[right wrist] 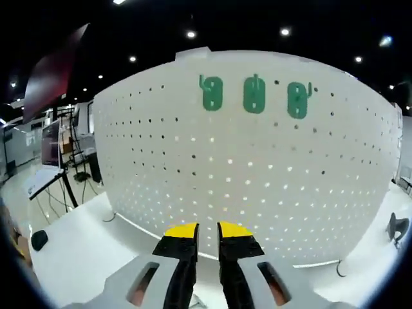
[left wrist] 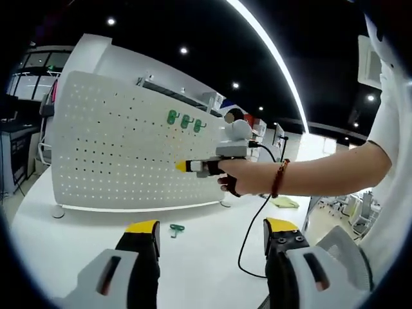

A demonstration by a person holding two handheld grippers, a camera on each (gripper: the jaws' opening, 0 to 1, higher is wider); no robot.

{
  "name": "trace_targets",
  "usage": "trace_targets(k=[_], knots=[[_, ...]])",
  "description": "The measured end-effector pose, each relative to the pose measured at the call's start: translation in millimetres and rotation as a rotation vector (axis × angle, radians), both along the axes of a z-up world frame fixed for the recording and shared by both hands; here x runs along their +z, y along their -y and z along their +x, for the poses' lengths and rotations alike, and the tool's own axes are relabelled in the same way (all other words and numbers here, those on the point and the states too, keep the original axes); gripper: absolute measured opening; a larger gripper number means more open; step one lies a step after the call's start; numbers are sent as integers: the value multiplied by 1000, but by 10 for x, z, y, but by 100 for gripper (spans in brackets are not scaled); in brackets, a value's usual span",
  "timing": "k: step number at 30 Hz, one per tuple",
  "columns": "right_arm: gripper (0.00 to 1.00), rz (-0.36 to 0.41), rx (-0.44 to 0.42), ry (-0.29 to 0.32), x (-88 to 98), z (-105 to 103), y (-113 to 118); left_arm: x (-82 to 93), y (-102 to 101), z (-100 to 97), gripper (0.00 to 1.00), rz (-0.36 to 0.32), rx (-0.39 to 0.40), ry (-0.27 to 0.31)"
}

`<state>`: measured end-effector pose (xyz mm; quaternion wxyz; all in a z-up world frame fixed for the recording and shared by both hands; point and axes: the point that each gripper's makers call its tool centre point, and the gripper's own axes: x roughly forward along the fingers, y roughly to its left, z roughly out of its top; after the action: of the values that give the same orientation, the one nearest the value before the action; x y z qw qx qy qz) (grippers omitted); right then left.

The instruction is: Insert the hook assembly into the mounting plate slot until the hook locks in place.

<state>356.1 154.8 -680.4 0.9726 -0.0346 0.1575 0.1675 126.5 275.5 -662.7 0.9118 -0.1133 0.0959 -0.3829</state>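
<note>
A white pegboard plate [left wrist: 122, 154] stands upright on the white table, with three green hooks [left wrist: 185, 120] hung near its top. A loose green hook [left wrist: 176, 228] lies on the table in front of the board, just beyond my left gripper [left wrist: 212, 230], whose jaws stand wide open and hold nothing. A person's hand holds my right gripper [left wrist: 193, 167] level in front of the board. In the right gripper view the pegboard [right wrist: 244, 174] is close ahead with the three hooks [right wrist: 254, 94] high up. My right gripper [right wrist: 208, 233] is shut, with nothing between its yellow tips.
A black cable [left wrist: 250, 239] trails across the table from the right gripper. A yellow-green cloth [left wrist: 284, 202] lies at the table's far right. The board rests on small feet [left wrist: 58, 211]. A black clamp-like thing [right wrist: 397, 226] sits at the right and a small black object [right wrist: 39, 239] at the left.
</note>
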Motion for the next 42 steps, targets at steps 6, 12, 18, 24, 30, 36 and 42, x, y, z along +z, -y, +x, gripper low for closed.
trace_targets(k=[6,12,18,24,30,36,42], knots=[[11,-33,36,-70,-262,-99,-4,-21,26,-31,67,-18,-12,-15],[11,-56,40,-119,-511,-195,38,-83,38,-40,66,-13,-25,-31],[11,-88,60,-196,-801,-312,56,-117,57,-35,66,-17,-27,-43],[10,-119,53,-230,-944,-347,114,-141,43,-22,66,-15,-26,-49],[11,-169,102,-281,-1113,-385,104,-144,55,3,66,-9,-34,-50],[12,-186,141,-340,-1295,-432,69,-158,37,5,66,-1,-33,-54],[11,-196,156,-367,-1411,-441,60,-180,-12,11,66,0,-19,-64]])
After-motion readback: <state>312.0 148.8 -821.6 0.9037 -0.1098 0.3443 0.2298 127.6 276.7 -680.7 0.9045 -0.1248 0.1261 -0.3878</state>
